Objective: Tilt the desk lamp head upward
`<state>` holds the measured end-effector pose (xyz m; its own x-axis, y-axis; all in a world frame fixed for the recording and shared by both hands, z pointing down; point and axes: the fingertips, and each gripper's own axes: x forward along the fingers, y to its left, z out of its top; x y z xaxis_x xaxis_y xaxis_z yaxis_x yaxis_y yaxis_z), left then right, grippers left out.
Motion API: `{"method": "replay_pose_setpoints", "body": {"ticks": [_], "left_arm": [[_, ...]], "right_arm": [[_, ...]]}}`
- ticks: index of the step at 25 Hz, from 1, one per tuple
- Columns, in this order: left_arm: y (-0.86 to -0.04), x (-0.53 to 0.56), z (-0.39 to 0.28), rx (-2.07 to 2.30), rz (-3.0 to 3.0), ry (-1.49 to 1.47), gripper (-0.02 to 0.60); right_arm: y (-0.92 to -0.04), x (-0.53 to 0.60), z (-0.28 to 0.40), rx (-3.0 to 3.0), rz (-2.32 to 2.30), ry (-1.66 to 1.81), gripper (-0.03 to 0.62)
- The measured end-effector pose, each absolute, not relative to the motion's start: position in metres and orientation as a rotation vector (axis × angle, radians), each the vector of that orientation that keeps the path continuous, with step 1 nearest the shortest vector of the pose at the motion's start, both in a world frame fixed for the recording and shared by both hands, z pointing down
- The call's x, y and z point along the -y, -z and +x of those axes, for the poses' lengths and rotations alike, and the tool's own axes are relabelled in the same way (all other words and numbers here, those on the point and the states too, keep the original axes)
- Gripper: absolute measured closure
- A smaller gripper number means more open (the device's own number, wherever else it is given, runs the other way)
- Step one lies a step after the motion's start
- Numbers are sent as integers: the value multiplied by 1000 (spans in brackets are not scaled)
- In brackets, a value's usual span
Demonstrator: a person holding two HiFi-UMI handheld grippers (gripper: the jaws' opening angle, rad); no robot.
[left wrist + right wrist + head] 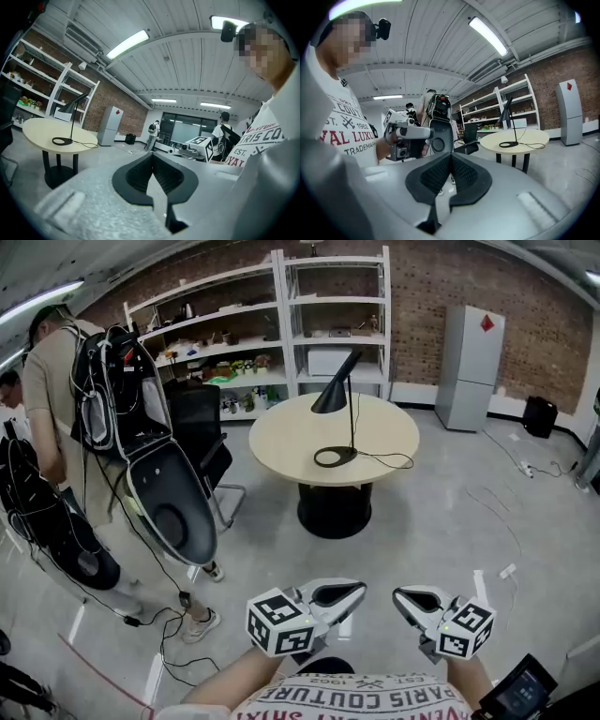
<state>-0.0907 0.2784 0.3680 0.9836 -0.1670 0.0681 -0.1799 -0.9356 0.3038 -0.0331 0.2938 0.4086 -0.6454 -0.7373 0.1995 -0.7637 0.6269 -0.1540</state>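
two shelf racks point(281, 324): stand against the brick wall behind the table, with small items on the boards.
grey fridge point(473, 367): upright at the same wall, to the right of the racks.
round table point(281, 442): pale top on a dark foot, in the middle of the floor, well apart from both grippers.
person point(52, 399): stands at the left of the head view, with a pack and cables on the back.
office chair point(202, 427): black, just beside the table on its left side.
desk lamp point(331, 399): stands on the table near its middle; the ring base lies flat, the thin stem is upright, and the black cone head slants downward to the left.
lamp cable point(389, 462): runs from the base over the table top to the right.
left gripper point(352, 592): low in the head view, close to the body, pointing about level; its jaws are pressed together and hold no object.
right gripper point(412, 599): near the left one, pointing a little downward; its jaws also meet, empty.
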Motion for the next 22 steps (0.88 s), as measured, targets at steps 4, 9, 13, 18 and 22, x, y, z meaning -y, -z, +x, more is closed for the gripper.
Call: {"method": "replay_pose_setpoints", "body": {"ticks": [4, 9, 13, 18, 22], "left_arm": [[-369, -286, -91, 240, 2798, -50, 580], [-361, -289, -93, 240, 2792, -25, 580], [-359, -294, -93, 245, 2791, -28, 580], [-360, -298, -89, 232, 2801, -35, 580], [-364, -300, -77, 236, 2838, -83, 580]], "right_arm": [[-413, -303, -33, 2715, 1280, -354, 591], [-405, -307, -36, 2735, 1278, -349, 591], [-403, -315, -36, 2738, 1280, -332, 589], [-399, -318, -30, 2747, 1329, -339, 589], [-400, -319, -17, 2733, 1364, -367, 588]]}}
